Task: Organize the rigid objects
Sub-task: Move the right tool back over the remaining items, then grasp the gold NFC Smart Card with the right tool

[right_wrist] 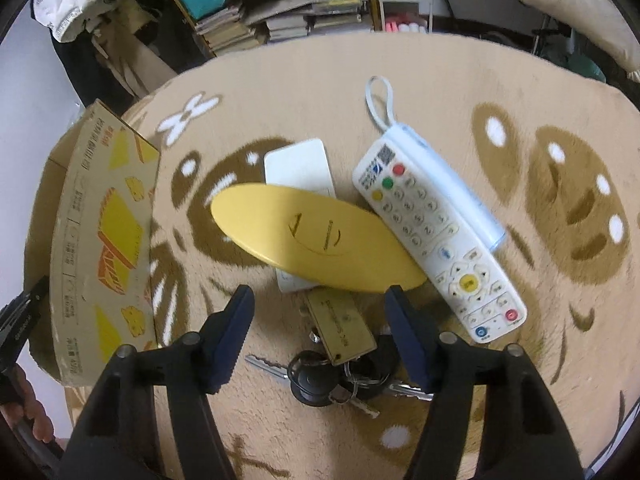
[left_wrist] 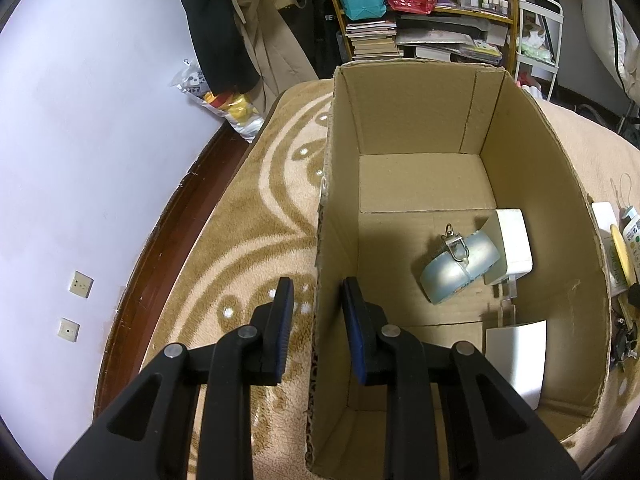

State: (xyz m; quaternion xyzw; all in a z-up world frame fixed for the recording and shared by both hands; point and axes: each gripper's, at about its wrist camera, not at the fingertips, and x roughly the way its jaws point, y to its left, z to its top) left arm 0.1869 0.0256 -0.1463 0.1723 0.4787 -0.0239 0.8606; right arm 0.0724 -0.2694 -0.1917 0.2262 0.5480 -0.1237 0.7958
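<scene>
- left gripper (left_wrist: 318, 312): fingers apart, one on each side of the box's left wall, the wall edge in the gap; whether the pads touch it i cannot tell.
- box (left_wrist: 416, 108): open cardboard, standing on the tan patterned rug (left_wrist: 256, 208). on its floor lie a pale blue pouch (left_wrist: 460, 266) with a metal clip, a white charger (left_wrist: 514, 240) touching the pouch's right side, and a white card (left_wrist: 518, 354) near the right wall.
- right gripper (right_wrist: 318, 334): fingers wide apart, holding nothing, low over the keys.
- keys (right_wrist: 320, 380): a bunch with a black fob and a tan tag, on the rug between the fingers.
- yellow oval (right_wrist: 316, 236): just beyond the keys, lying across a white slab (right_wrist: 298, 164).
- remote (right_wrist: 436, 232): white, right of the oval and touching its end, resting against a white device with a loop cord.
</scene>
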